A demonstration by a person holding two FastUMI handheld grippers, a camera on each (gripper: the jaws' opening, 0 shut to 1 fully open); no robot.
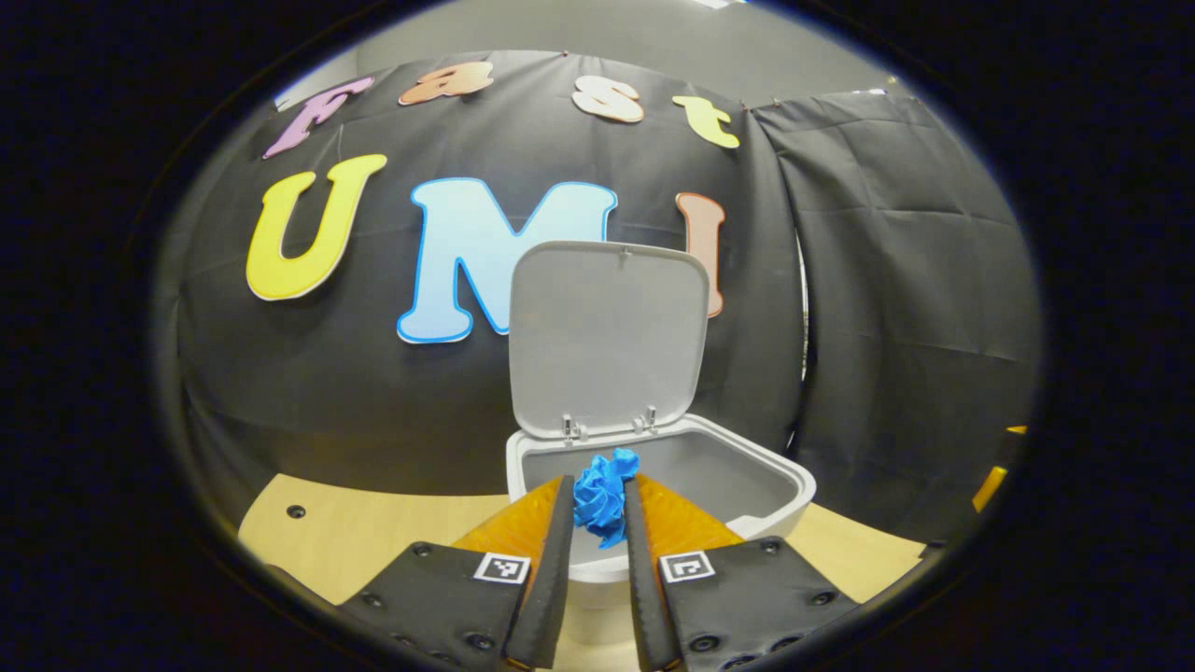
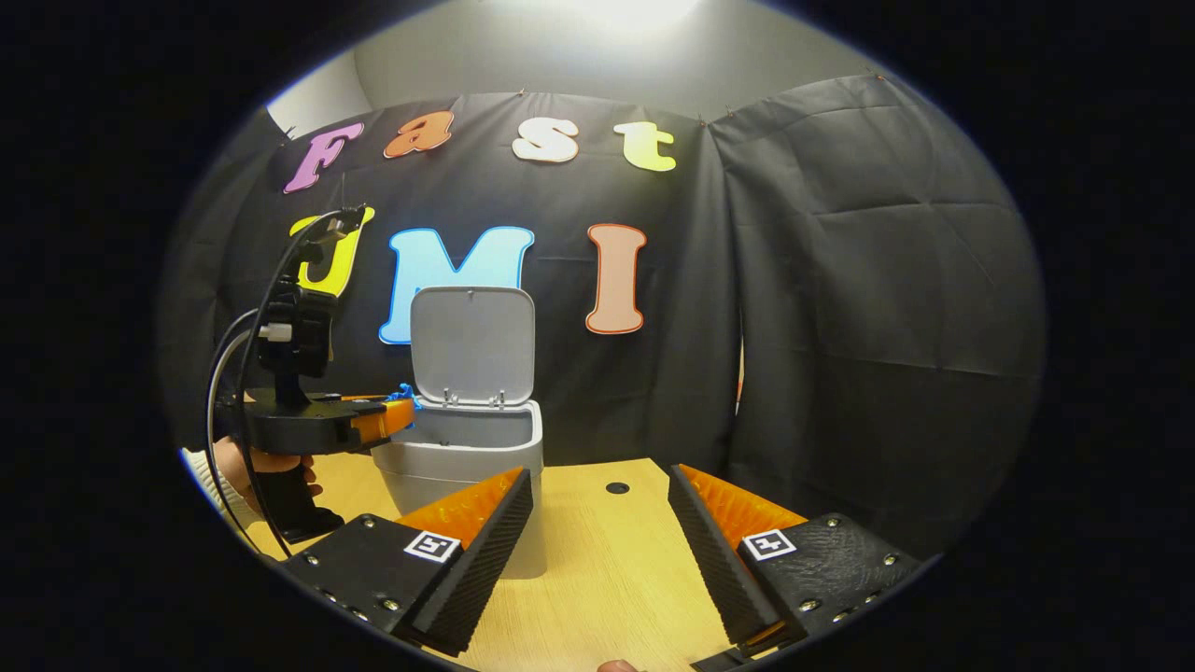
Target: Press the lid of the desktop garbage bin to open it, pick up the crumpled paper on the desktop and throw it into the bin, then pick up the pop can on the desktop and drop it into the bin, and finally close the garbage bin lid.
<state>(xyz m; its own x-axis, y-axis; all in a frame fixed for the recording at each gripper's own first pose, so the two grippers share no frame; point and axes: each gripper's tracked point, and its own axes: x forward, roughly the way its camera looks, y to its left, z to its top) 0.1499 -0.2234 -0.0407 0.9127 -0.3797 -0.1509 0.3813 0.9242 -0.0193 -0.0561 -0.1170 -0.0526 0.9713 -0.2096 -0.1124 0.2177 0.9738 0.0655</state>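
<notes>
The white desktop bin (image 1: 780, 481) stands with its lid (image 1: 607, 336) raised upright. My left gripper (image 1: 597, 504) is shut on a blue crumpled paper (image 1: 605, 493), held just over the bin's near rim. In the right gripper view the same bin (image 2: 467, 457) and its open lid (image 2: 472, 343) sit at the left of the table, with the left gripper (image 2: 397, 411) reaching over the bin's left edge and a tip of the blue paper (image 2: 403, 392) showing. My right gripper (image 2: 597, 509) hangs open above the tabletop, to the right of the bin, with nothing between its fingers.
The light wooden table (image 2: 607, 560) has a small round hole (image 2: 617, 487) behind the right gripper and another hole (image 1: 296, 511) at the left. A hand (image 2: 252, 467) holds the left gripper's handle, with cables (image 2: 233, 373) looping above it. Black cloth walls stand close behind the bin.
</notes>
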